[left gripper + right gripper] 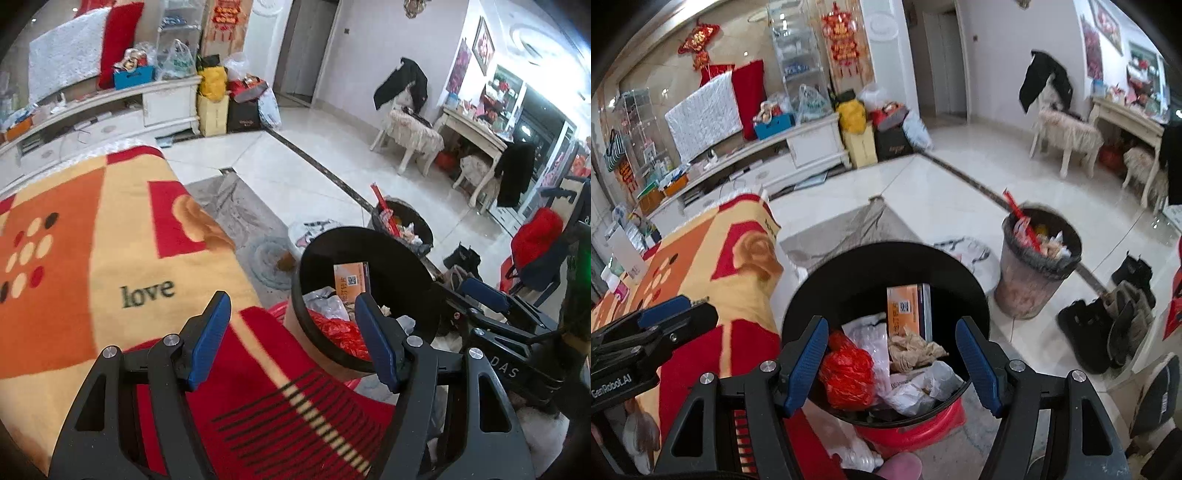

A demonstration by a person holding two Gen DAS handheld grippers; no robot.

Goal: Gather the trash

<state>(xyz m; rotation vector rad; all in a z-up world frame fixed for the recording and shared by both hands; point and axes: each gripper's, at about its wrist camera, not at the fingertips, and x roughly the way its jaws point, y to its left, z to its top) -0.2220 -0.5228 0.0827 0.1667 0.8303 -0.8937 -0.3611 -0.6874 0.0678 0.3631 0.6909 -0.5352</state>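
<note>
A black round bin [882,258] stands beside the blanket-covered table [110,258]. Inside it lie a red plastic bag [846,373], an orange box [905,306], crumpled brown paper [912,350] and white plastic wrap [916,391]. My right gripper [892,322] hangs open just above the bin's mouth, with nothing between its blue pads. My left gripper [291,301] is also open and empty, over the blanket's red corner beside the bin's [369,258] left rim. Each gripper shows in the other's view: the right gripper [480,295] at the right, the left gripper [665,310] at the left.
The black bin rests on something red and plastic [923,424]. A second, grey bin [1039,258] full of rubbish stands on the tiled floor behind it. Dark boots [1108,325] lie at the right. A TV cabinet [812,144] and chairs [1067,133] line the far walls.
</note>
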